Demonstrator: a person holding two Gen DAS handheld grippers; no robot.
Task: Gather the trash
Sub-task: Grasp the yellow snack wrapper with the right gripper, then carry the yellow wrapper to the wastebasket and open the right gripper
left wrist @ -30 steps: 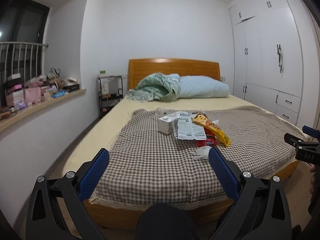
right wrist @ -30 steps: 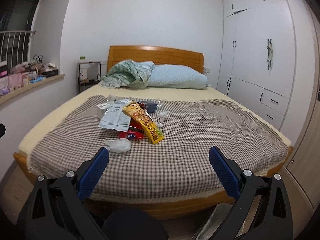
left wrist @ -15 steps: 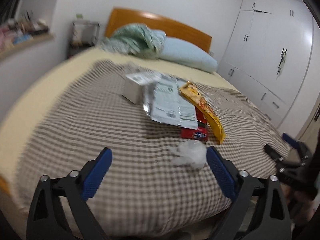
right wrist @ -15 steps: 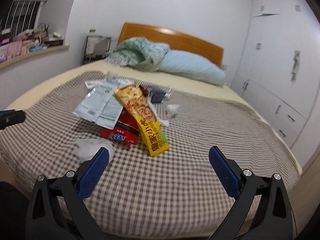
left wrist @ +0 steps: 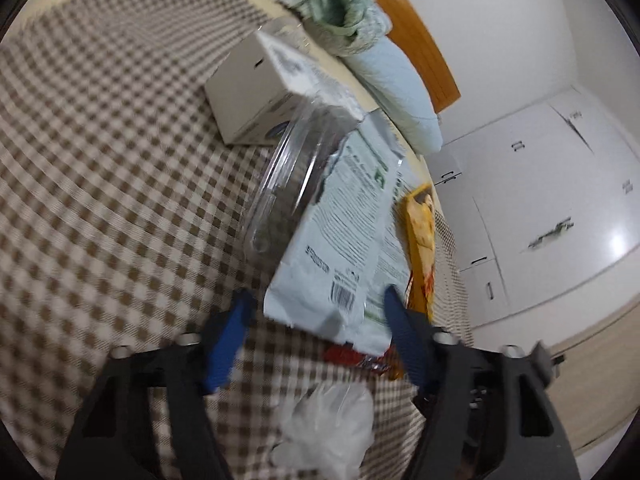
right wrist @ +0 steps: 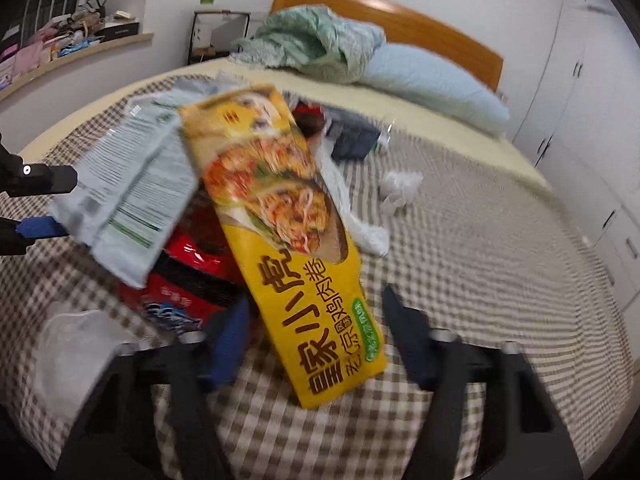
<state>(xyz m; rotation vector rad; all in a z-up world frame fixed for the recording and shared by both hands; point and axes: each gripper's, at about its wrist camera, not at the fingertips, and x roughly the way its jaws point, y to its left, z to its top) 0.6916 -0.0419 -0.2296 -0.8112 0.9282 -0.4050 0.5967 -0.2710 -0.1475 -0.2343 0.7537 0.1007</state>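
- Bedroom: a bed with a wooden headboard (right wrist: 400,24), covered by a brown-and-white checked blanket (right wrist: 480,264). White wardrobe doors (left wrist: 560,208) fill the right of the frame in the left wrist view.
- A crumpled green quilt (right wrist: 316,44) and a pale blue pillow (right wrist: 432,84) lie at the head of the bed, in the upper centre of the right wrist view.
- A shelf (right wrist: 64,44) crowded with boxes and bags runs along the wall, upper left of the right wrist view.
- The trash lies in a heap on the blanket at mid-bed.
- Left tongs (left wrist: 316,312): the jaws are closing, with the lower edge of a pale printed pouch (left wrist: 344,240) between them. The pads do not yet press on it.
- Right tongs (right wrist: 312,320): the jaws are closing, with the lower end of a yellow food packet (right wrist: 288,216) between them. No pad contact is visible.
- A red wrapper (right wrist: 188,280) lies under both the pouch and the yellow packet.
- A white carton (left wrist: 256,92) stands beyond the pouch, upper centre of the left wrist view, with a clear plastic lid (left wrist: 288,176) leaning against it.
- A crumpled clear bag (left wrist: 328,424) lies low in the left wrist frame, just below the tongs.
- A crumpled white tissue (right wrist: 400,188) sits apart, right of the heap.
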